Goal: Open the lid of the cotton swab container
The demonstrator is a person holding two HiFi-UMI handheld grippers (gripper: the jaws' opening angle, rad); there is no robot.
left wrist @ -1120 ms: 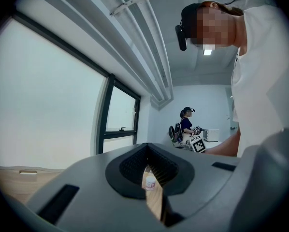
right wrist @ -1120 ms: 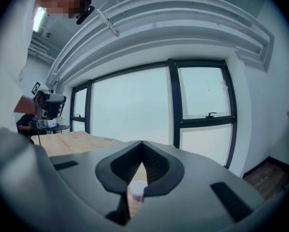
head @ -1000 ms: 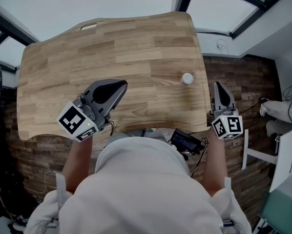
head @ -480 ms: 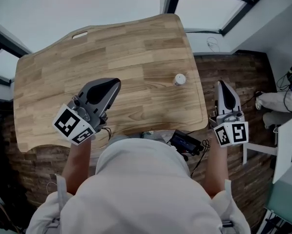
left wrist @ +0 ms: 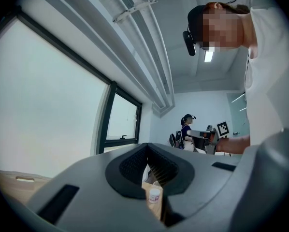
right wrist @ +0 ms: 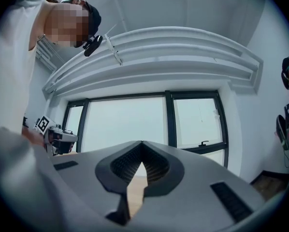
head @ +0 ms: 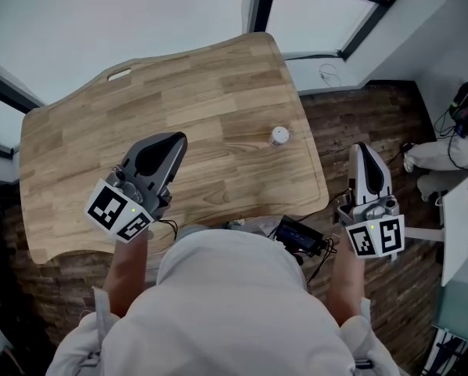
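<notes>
The cotton swab container [head: 279,135] is a small white round tub with its lid on, standing near the right edge of the wooden table [head: 163,116]. My left gripper [head: 174,139] hovers over the table's front middle, left of the tub, jaws shut and empty. In the left gripper view the tub [left wrist: 154,195] shows low between the shut jaws of the left gripper [left wrist: 147,148], some way off. My right gripper [head: 361,150] is held off the table's right side, over the floor, also shut and empty. The right gripper [right wrist: 142,145] points toward the windows.
A black device with cables [head: 299,234] hangs by the table's front edge near my waist. Another person's legs [head: 433,159] are at the far right, and a person with a gripper [left wrist: 187,130] stands across the room. A slot handle [head: 119,74] is cut in the table's far edge.
The head view has swung, so the table and tub sit further left in the picture. My right gripper has dropped slightly lower and outward from the table edge. Both stay shut.
</notes>
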